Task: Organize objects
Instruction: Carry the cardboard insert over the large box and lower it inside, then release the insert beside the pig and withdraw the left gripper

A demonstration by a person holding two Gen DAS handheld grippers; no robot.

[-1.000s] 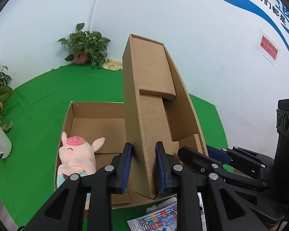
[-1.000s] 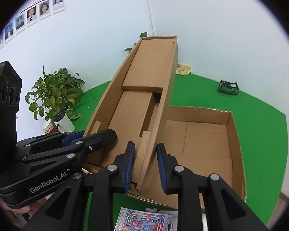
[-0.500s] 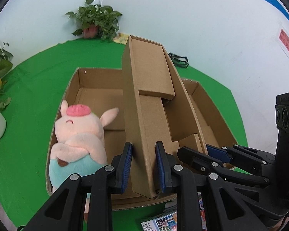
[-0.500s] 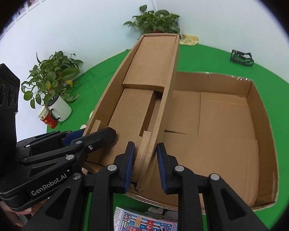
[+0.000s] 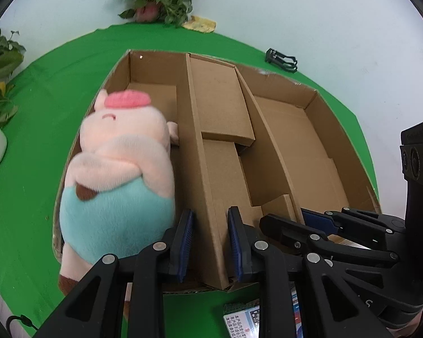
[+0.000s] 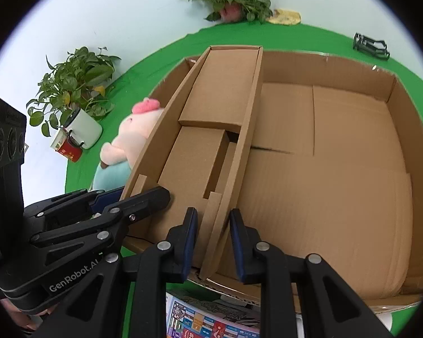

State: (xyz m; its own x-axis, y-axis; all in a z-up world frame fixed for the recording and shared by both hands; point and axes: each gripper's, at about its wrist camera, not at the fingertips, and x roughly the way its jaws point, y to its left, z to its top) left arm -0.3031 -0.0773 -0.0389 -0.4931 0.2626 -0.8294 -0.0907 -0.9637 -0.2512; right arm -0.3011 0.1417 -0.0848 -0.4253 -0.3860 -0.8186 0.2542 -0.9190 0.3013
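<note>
Both the left gripper [image 5: 210, 242] and the right gripper [image 6: 211, 242] clamp the near end walls of a narrow cardboard tray [image 5: 220, 118] lying inside the big open box [image 6: 352, 169], beside a plush pig [image 5: 121, 169] in its left part.

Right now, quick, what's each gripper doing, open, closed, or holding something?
Left gripper: shut on the left wall of the cardboard insert.
Right gripper: shut on the insert's right wall.
</note>
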